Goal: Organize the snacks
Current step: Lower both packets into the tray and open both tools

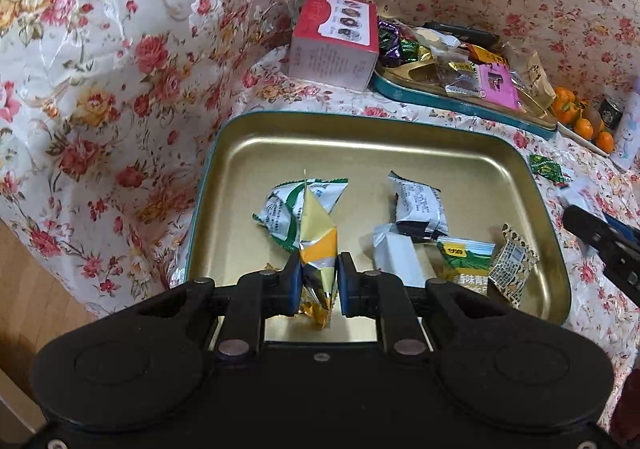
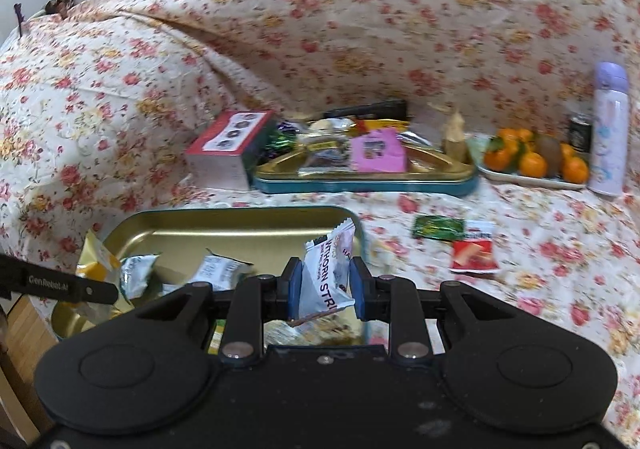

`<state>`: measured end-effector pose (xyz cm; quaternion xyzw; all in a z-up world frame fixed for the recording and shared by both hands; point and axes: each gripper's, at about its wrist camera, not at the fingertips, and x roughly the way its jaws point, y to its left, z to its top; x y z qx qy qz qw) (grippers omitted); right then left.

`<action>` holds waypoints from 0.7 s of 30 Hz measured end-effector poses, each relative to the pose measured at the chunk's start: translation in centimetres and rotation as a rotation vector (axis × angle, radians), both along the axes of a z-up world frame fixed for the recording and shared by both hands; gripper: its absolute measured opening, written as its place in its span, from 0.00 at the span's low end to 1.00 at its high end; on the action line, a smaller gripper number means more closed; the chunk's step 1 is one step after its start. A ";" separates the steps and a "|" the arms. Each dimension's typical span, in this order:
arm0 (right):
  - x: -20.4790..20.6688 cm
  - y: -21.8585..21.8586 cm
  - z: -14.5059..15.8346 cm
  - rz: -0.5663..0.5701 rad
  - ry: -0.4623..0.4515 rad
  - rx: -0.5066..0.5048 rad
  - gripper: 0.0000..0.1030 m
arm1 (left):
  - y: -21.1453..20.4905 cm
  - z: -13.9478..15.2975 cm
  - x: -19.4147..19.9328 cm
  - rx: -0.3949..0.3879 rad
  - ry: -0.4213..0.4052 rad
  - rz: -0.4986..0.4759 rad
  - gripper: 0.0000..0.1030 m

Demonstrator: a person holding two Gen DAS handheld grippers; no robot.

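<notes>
My left gripper (image 1: 319, 281) is shut on a gold and yellow snack packet (image 1: 318, 245) and hangs over the near gold tray (image 1: 360, 137). Several wrapped snacks lie in that tray, among them a green and white packet (image 1: 280, 209) and a white bar packet (image 1: 420, 205). My right gripper (image 2: 325, 289) is shut on a white hawthorn strip packet (image 2: 328, 273), above the right end of the same tray (image 2: 224, 221). The left gripper's finger (image 2: 64, 285) shows at the left of the right wrist view. A green packet (image 2: 438, 227) and a red packet (image 2: 472, 255) lie loose on the cloth.
A second gold tray (image 2: 360, 177) heaped with snacks stands farther back, a red and white box (image 2: 228, 145) at its left. A plate of oranges (image 2: 536, 165), a lilac bottle (image 2: 608, 129) and a small dark can (image 2: 580, 133) stand at the right. Floral cloth covers everything.
</notes>
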<state>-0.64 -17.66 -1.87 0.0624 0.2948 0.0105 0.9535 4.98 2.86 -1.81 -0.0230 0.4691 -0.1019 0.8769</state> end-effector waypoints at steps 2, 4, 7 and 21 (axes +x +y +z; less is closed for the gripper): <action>0.9 0.6 -0.3 0.002 0.013 0.009 0.26 | 0.2 -0.1 0.0 0.003 -0.004 -0.005 0.23; 1.6 1.2 -0.6 0.003 0.026 0.014 0.26 | 0.4 -0.1 0.0 0.013 -0.014 0.006 0.24; 2.5 2.0 -0.9 0.007 0.038 0.013 0.26 | 0.9 0.3 -0.2 -0.002 -0.034 0.016 0.26; 5.3 3.3 -1.3 0.000 0.047 -0.012 0.27 | 0.2 0.3 -0.5 0.021 -0.025 0.008 0.41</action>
